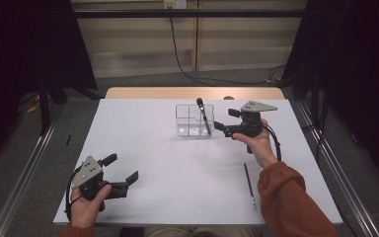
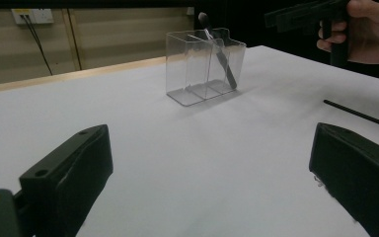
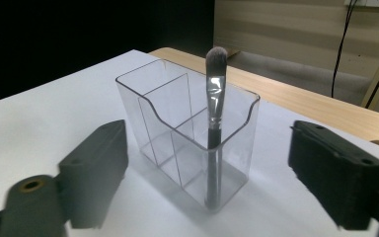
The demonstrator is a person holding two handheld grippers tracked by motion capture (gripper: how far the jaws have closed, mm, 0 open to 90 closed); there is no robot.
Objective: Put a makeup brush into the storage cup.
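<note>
1. Makeup brush (image 3: pixel 215 94): standing in the clear organizer (image 3: pixel 177 133), handle down, bristle head up and above the rim, leaning against the wall of the end compartment nearest the right tongs. Black handle, silver ferrule, grey-tipped bristles.
2. Clear organizer: transparent plastic, 3 compartments visible, upright on the far middle of the white surface (image 1: pixel 177 163); other compartments empty.
3. Right tongs (image 1: pixel 227 120): held just beside the organizer, pointing at it; jaws wide apart, nothing between them, brush and organizer seen through the gap in the right gripper view.
4. Left tongs (image 1: pixel 123 169): near the front left corner of the surface, well apart from the organizer; jaws spread wide, gripping nothing.
5. Thin black stick (image 1: pixel 249 185): lying flat on the surface near the person's right forearm, well apart from the organizer; kind not discernible.
6. Orange sleeve (image 1: pixel 291 197): on the right forearm.
</note>
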